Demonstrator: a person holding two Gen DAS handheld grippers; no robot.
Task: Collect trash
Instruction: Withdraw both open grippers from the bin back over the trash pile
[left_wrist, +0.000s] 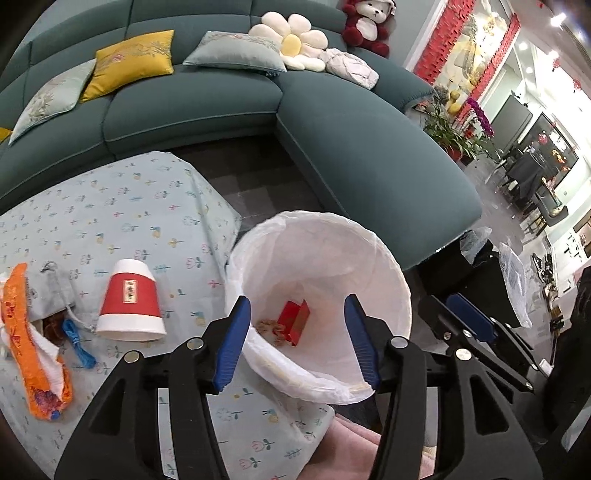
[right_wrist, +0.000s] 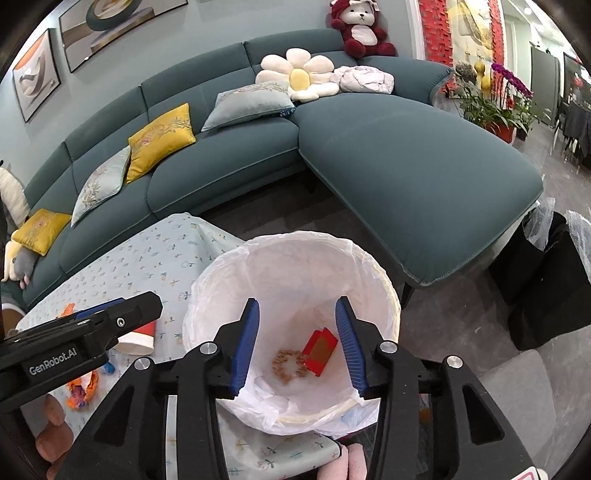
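A round bin (left_wrist: 391, 273) (right_wrist: 384, 291) lined with a white bag stands at the table's corner. On its bottom lie a red box (left_wrist: 295, 322) (right_wrist: 320, 350) and a ring of brown crumbs (left_wrist: 269, 326) (right_wrist: 290, 363). My left gripper (left_wrist: 297, 343) hangs over the bin's mouth, open, nothing between its blue pads. My right gripper (right_wrist: 297, 349) is also over the bin, open and empty. On the tablecloth to the left lie a red and white paper cup (left_wrist: 131, 304) on its side, an orange wrapper (left_wrist: 26, 343), a grey pouch (left_wrist: 55, 291) and a blue string (left_wrist: 79, 343).
The table (left_wrist: 122, 214) wears a pale blue flowered cloth. A teal corner sofa (right_wrist: 406, 162) with cushions and a plush bear (right_wrist: 360, 27) runs behind. Black bins (right_wrist: 546, 284) with clear liners stand on the floor at the right. Something pink (left_wrist: 354, 450) lies below the grippers.
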